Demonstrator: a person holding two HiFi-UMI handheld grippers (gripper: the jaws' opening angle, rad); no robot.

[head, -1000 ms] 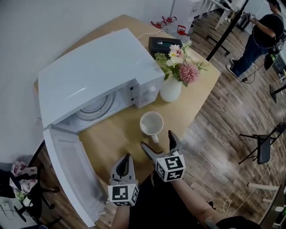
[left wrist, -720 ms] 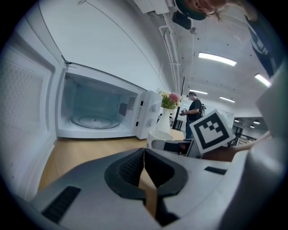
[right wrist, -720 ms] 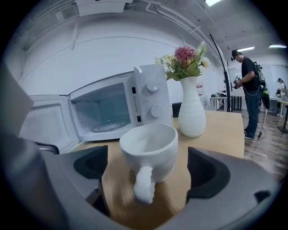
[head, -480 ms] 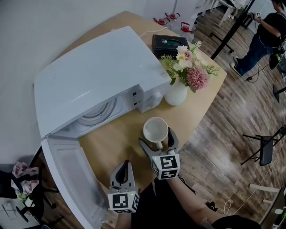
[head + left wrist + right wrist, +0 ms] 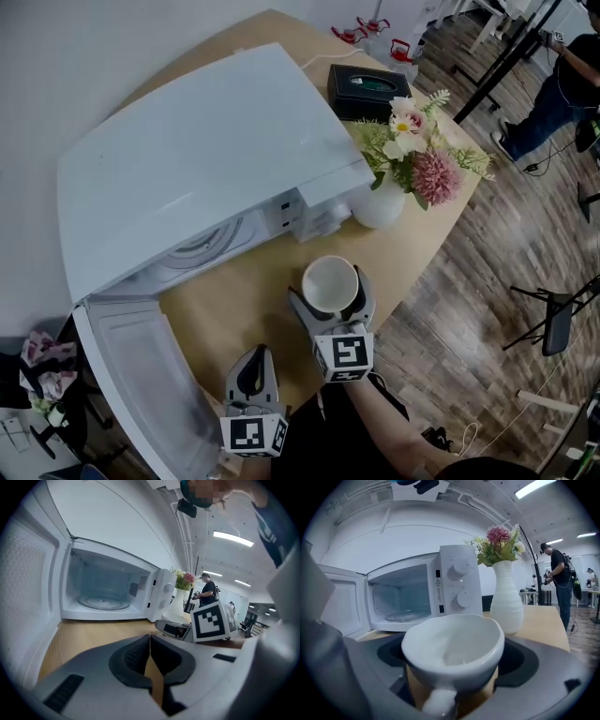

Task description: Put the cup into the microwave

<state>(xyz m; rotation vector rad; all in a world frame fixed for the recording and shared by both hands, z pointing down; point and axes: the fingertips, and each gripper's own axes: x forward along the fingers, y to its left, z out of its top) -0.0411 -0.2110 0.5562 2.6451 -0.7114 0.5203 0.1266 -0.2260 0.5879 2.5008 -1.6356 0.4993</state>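
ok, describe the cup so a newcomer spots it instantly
On the wooden table, in front of the open white microwave. The cup sits between the jaws of the right gripper: white, empty, handled, lower and wider-mouthed than the flower vase nearby.

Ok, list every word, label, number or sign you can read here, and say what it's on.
No words or numbers are readable.
On the microwave, a warning label: print too small to read.
On the left gripper and right gripper: square marker patterns, no letters.
On the black box: nothing legible.
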